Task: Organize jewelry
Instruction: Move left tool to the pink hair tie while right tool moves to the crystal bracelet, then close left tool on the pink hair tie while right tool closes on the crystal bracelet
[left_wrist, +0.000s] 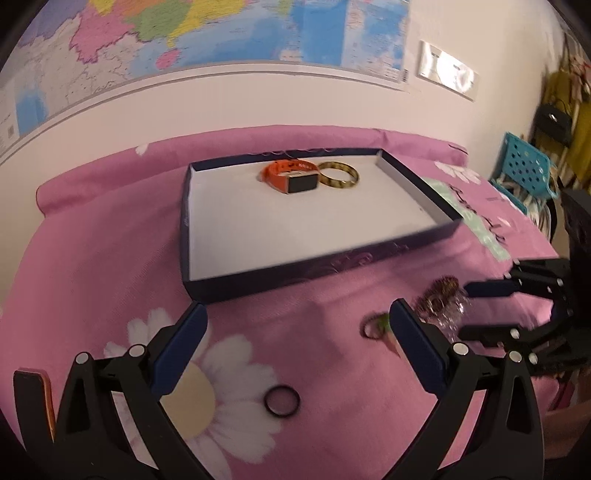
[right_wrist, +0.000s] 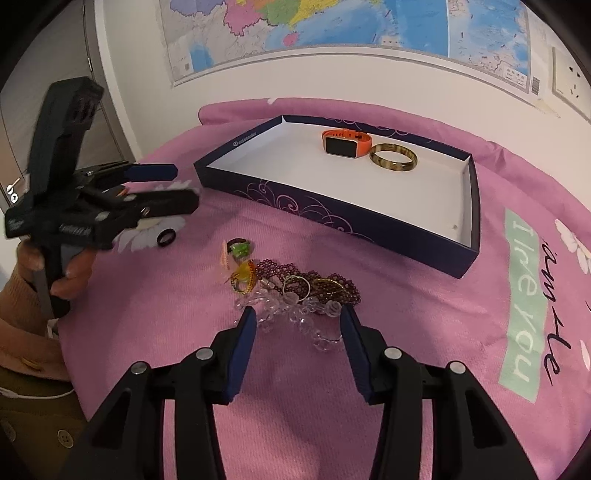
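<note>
Jaws of the right gripper (right_wrist: 298, 325) stand partly open and hold nothing. Clear beads (right_wrist: 295, 317) lie just past their tips, at the near edge of the jewelry pile (right_wrist: 291, 288). To do this well, I think it should go down slowly and pinch one piece, not the whole tangle. The left gripper (left_wrist: 299, 325) is wide open and empty over the pink cloth (left_wrist: 110, 240), with a black ring (left_wrist: 282, 400) at its six o'clock. Farther off, at twelve o'clock, the box (right_wrist: 474, 206) holds an orange watch (right_wrist: 345, 143) and a gold bangle (right_wrist: 393, 158), side by side.
</note>
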